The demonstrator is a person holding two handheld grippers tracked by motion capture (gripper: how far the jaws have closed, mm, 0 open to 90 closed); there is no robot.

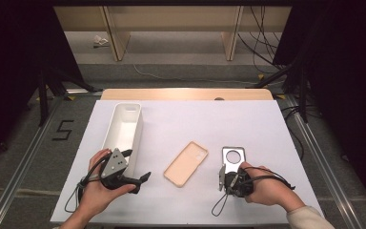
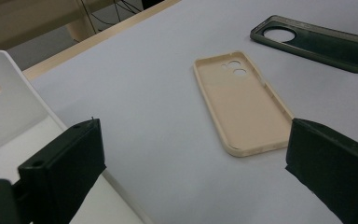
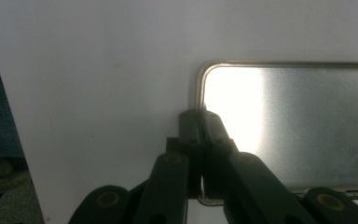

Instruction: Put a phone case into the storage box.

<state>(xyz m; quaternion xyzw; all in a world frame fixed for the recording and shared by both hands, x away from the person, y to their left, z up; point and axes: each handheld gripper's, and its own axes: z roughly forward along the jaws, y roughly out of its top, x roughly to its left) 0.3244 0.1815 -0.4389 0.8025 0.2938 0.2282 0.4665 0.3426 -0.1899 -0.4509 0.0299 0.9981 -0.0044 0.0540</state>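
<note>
A beige phone case (image 1: 185, 163) lies hollow side up in the middle of the white table, and in the left gripper view the beige case (image 2: 242, 100) is ahead between the jaws. A dark translucent phone case (image 1: 233, 156) with a round camera hole lies to its right. My right gripper (image 1: 222, 176) is shut on that case's near rim; in the right gripper view the right gripper (image 3: 201, 116) has both pads pinched on the edge of the dark case (image 3: 298, 126). My left gripper (image 1: 142, 181) stands open with nothing between its jaws, just left of the beige case.
A long white bin (image 1: 123, 131) stands at the left of the table, right beside my left hand; its wall (image 2: 9, 116) rises behind the left jaw. Beyond the table's wooden far edge (image 1: 186, 94) lie floor, cables and shelf legs.
</note>
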